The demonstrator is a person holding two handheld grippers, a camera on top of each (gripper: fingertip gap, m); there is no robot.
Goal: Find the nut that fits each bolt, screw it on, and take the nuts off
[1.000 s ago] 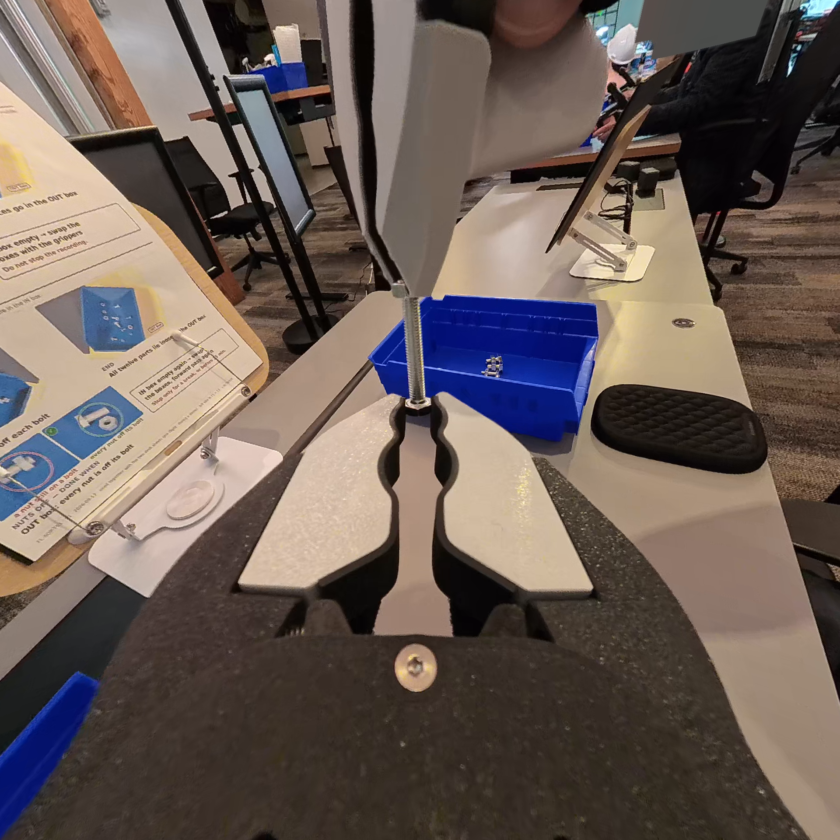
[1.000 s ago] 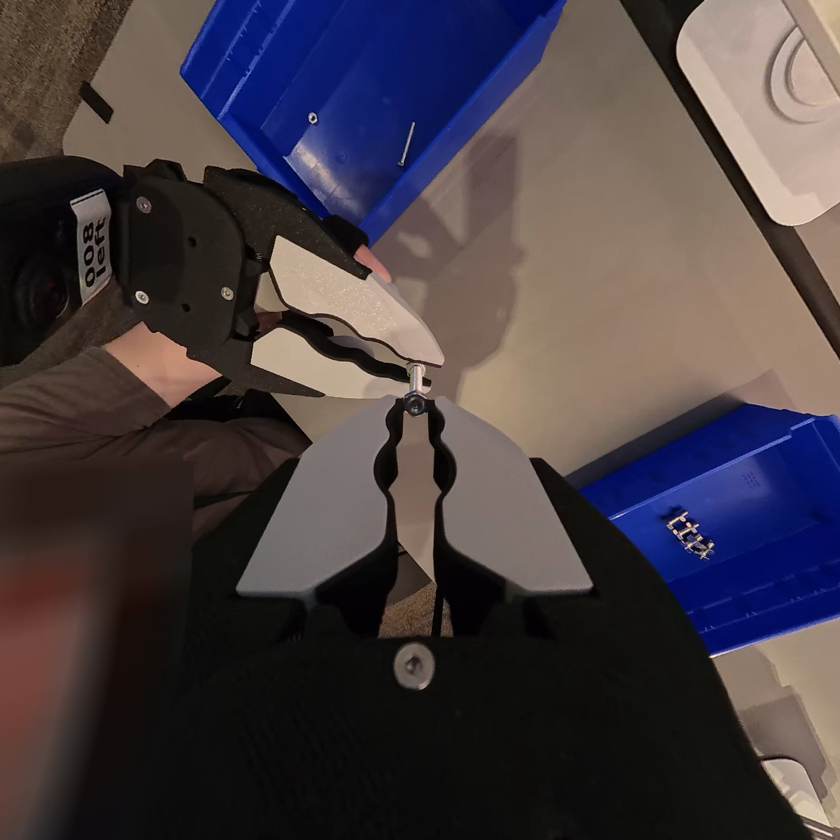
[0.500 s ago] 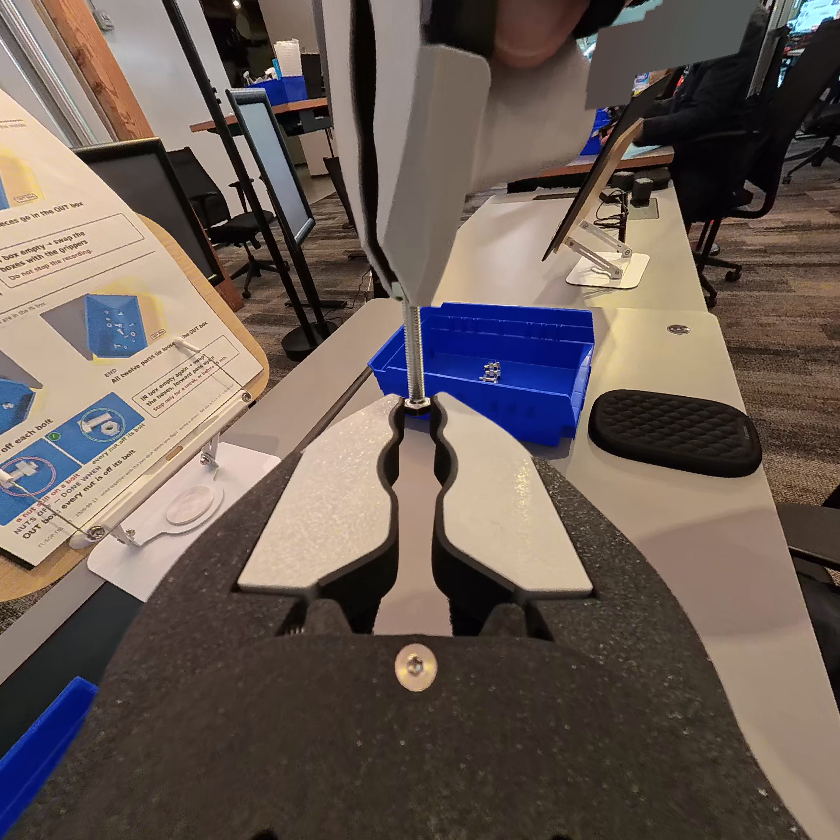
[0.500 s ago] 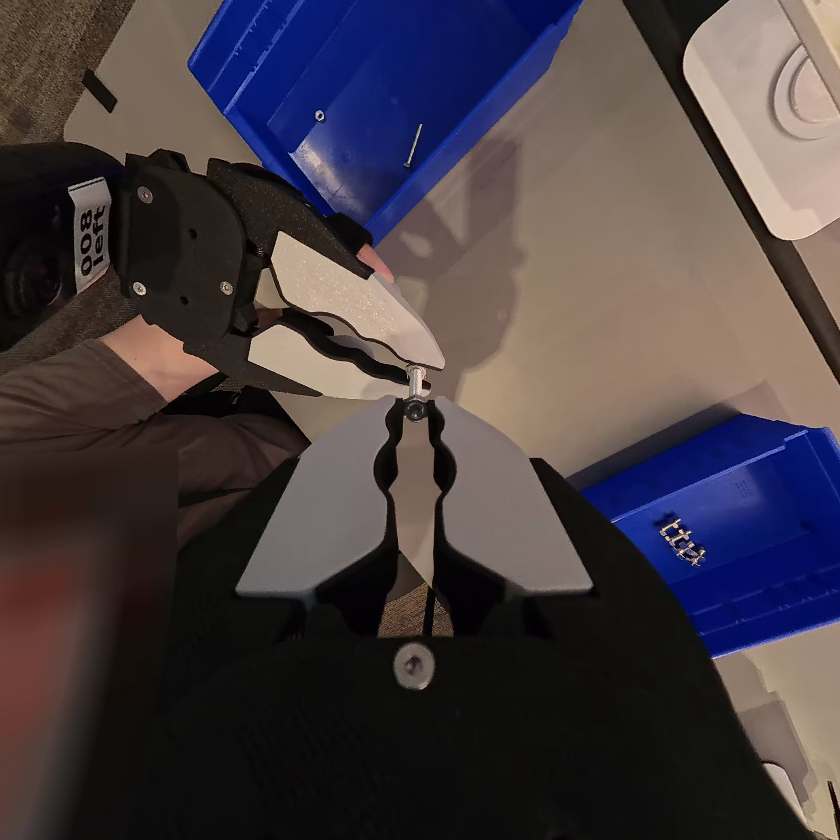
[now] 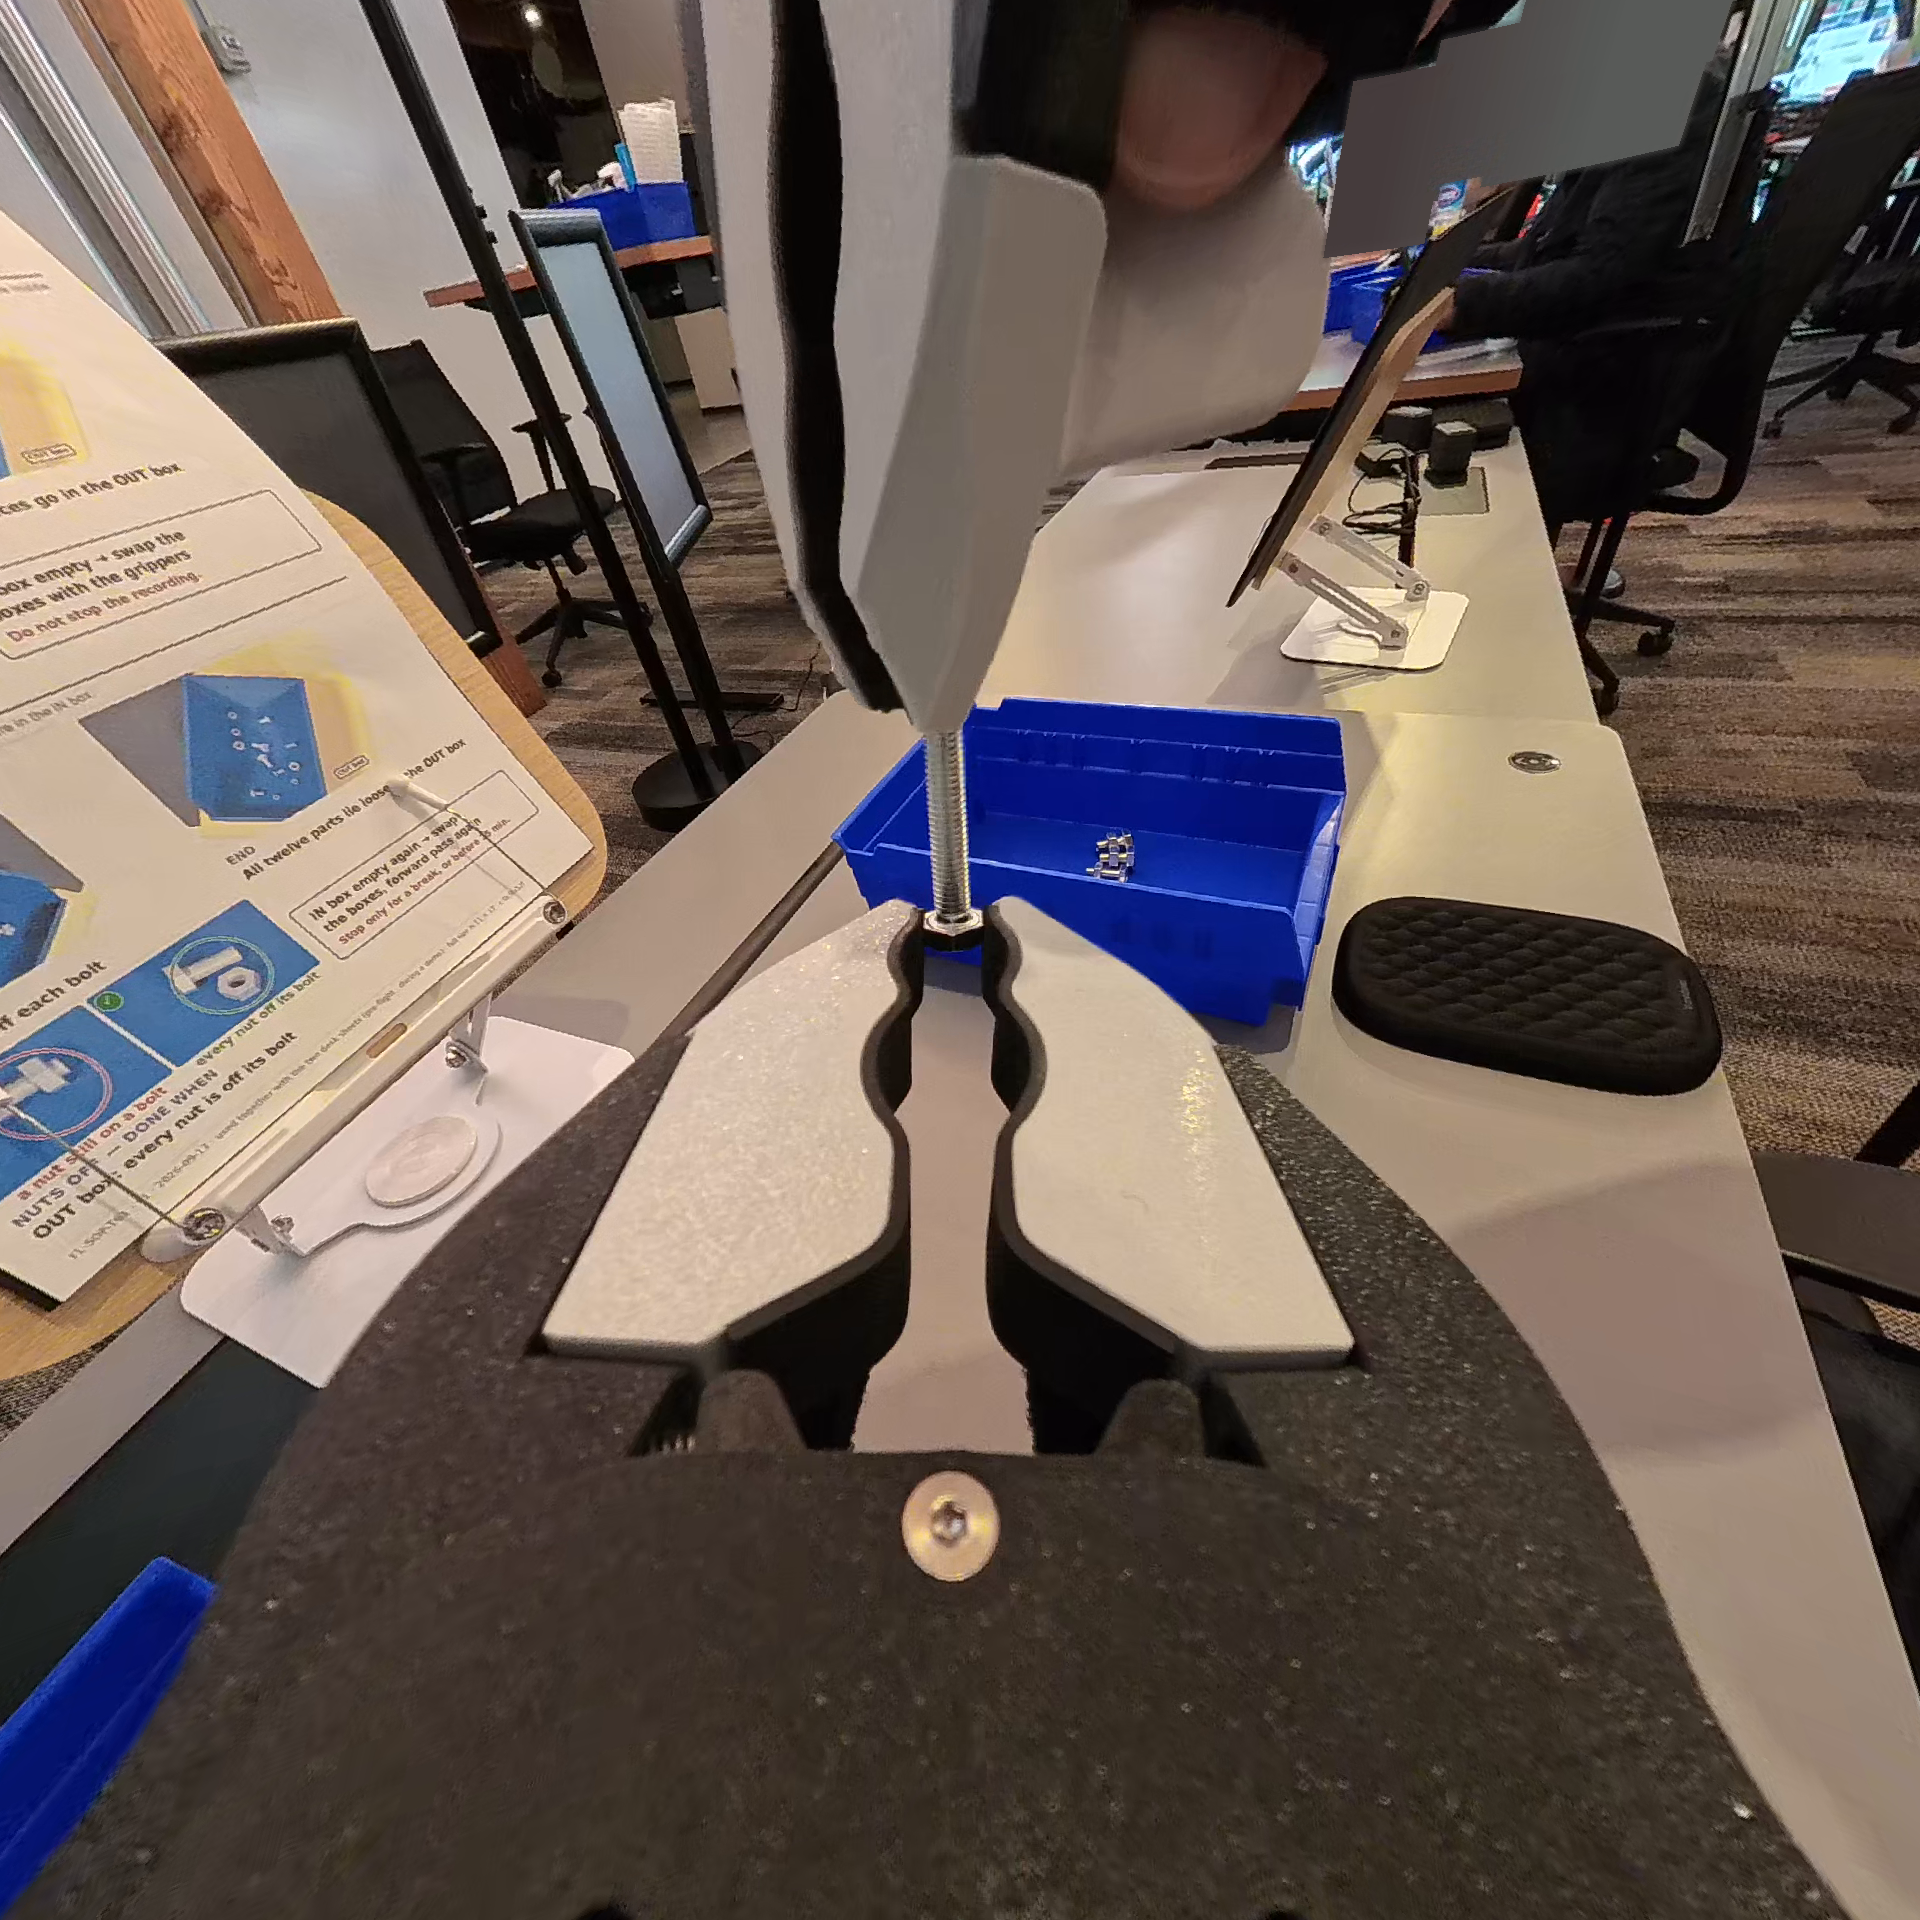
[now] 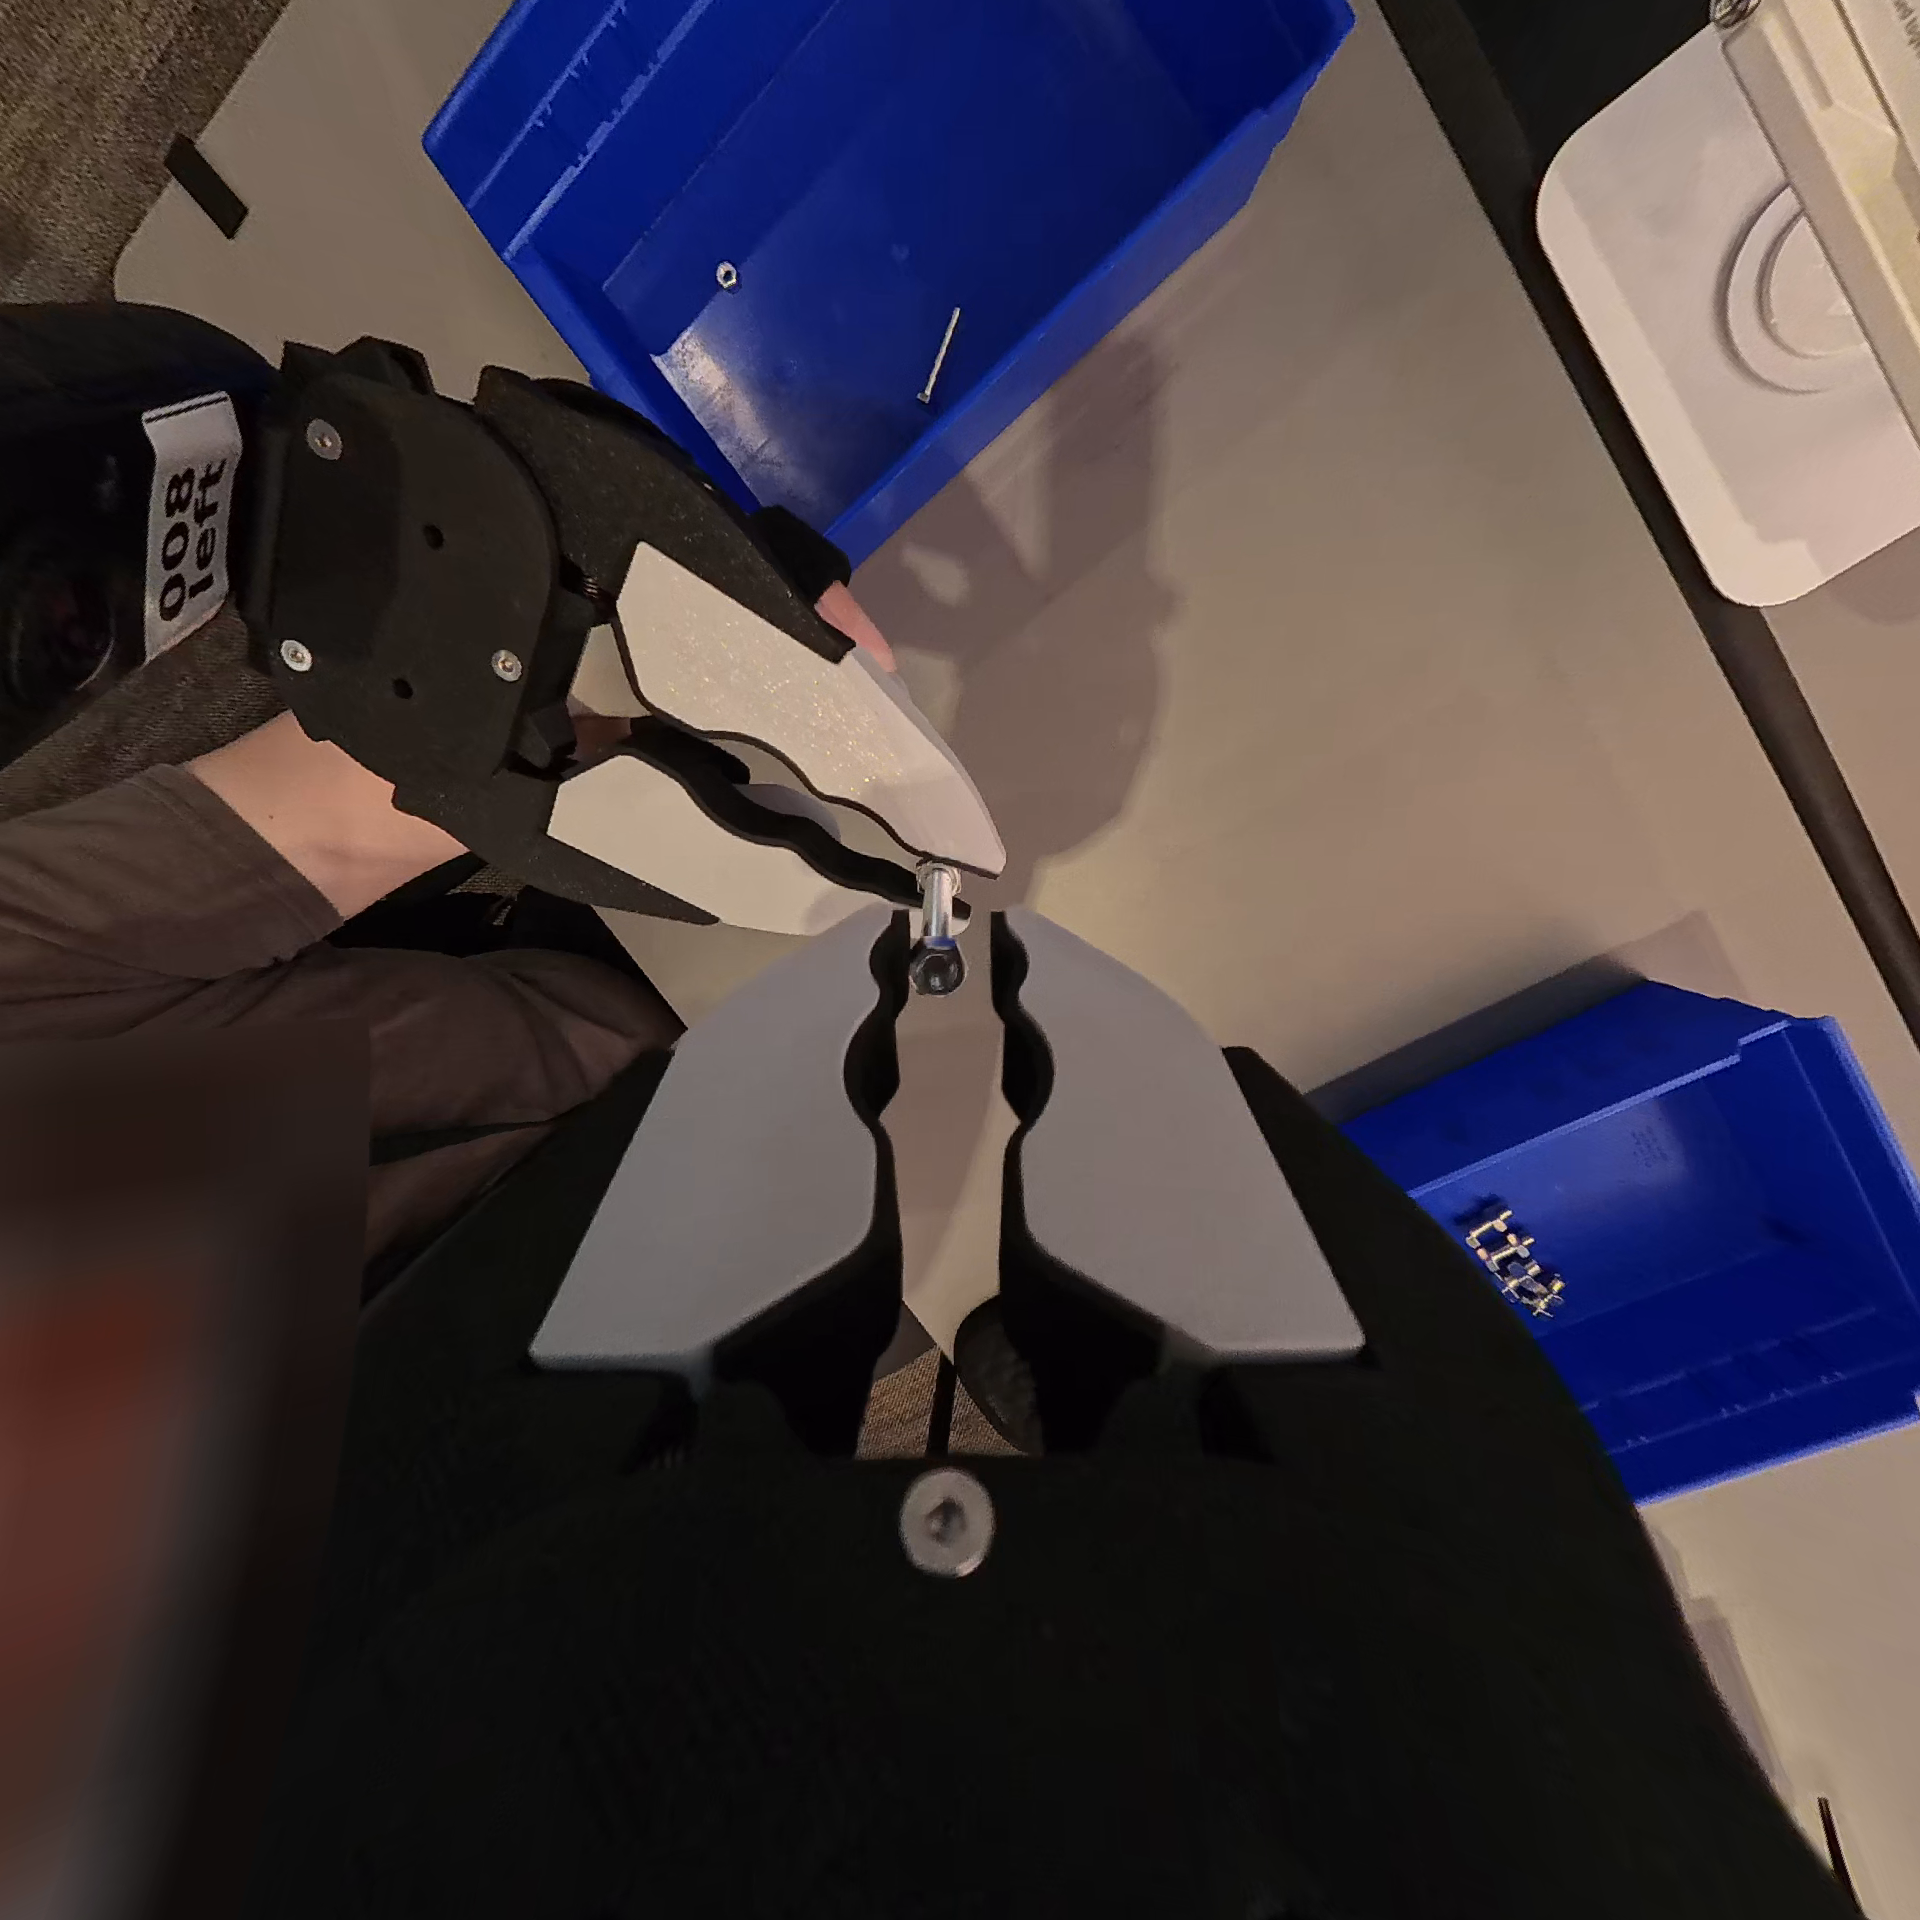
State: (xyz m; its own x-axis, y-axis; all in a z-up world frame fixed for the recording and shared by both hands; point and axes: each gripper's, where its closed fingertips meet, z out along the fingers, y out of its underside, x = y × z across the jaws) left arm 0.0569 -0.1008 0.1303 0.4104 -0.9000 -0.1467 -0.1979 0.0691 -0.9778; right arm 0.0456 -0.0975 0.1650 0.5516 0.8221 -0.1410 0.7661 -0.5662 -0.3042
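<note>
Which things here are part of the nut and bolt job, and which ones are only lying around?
Part of the job:
- bolt, held upright by the right gripper
- nut, in the left gripper
- far blue bin with a cluster of small metal parts
- near blue bin with a loose nut and a thin bolt

Lying around:
- black wrist pad
- instruction sheet on its stand

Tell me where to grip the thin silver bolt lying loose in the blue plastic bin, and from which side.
Take the thin silver bolt at mid-shank, coming straight down, jaws closing across its narrow width. It lies flat on the floor of the blue plastic bin, so only its top and sides are exposed. A bin wall stands close beside it, so a sideways approach looks blocked.
</note>
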